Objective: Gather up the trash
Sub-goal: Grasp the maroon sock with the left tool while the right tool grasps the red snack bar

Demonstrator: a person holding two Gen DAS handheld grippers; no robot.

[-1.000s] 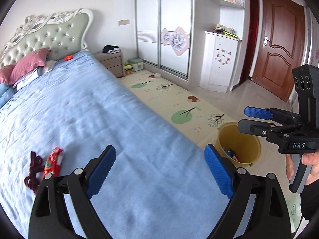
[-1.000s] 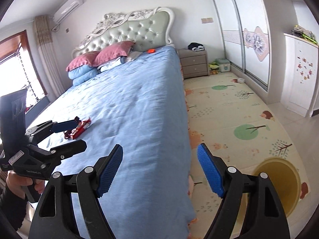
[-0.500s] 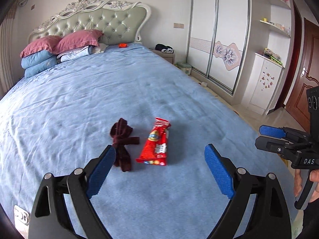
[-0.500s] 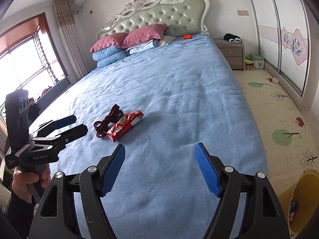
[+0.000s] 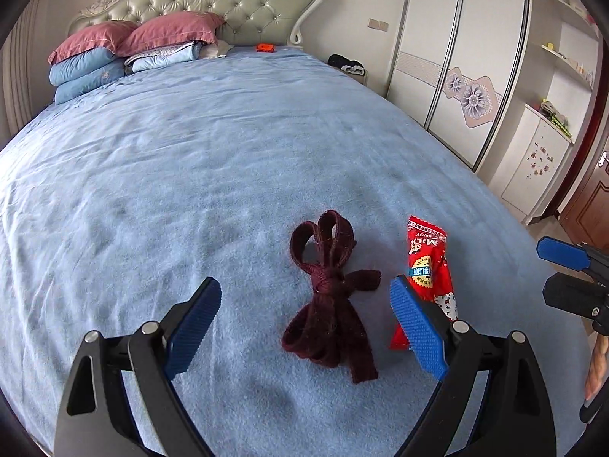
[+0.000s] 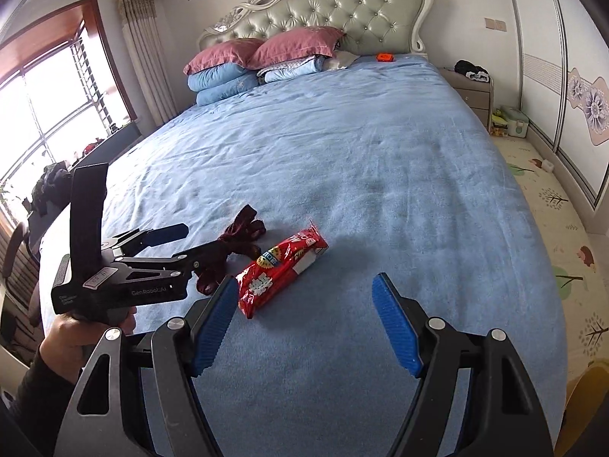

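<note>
A: L claw first — what's it doing?

B: The left gripper [image 5: 304,327] has its jaws spread wide w/ nothing between the pads. It hangs low over the blue bedspread [image 5: 228,160], and the knotted dark-red cloth strip [image 5: 331,304] sits right in the gap, nearer the R-side pad. Looks lined up for a straight-down pinch.

A: And the R one?

B: The right gripper [image 6: 304,327] is agape too, carrying nothing. The red candy wrapper [image 6: 279,270] lies just ahead of it, its near end close by the L-side pad, so it's off-centre — prob needs a nudge toward the L before closing.

A: So one item per claw?

B: My guess, yes. Strip and wrapper lie just beside each other, near the foot end of the bed, apart but close. Each claw faces its nearer piece so they don't cross. From the R cam the left gripper's fingers partly hide the strip.

A: Why so low & flat?

B: Both bits are thin and limp on soft fabric. Pads likely have to press into the cover to get under an edge, risk = pinching bedspread along w/ the trash.

A: Where does it go after?

B: A yellow bin [image 6: 593,377] peeks in at the R cam's lower-R edge, on the floor mat [image 6: 552,205] by the bed. Contents not visible. Nothing picked up yet.

A: Anything else on the bed?

B: Pillows [image 5: 125,49] at the headboard, small orange thing [image 5: 265,47] by them, too tiny to ID.
</note>
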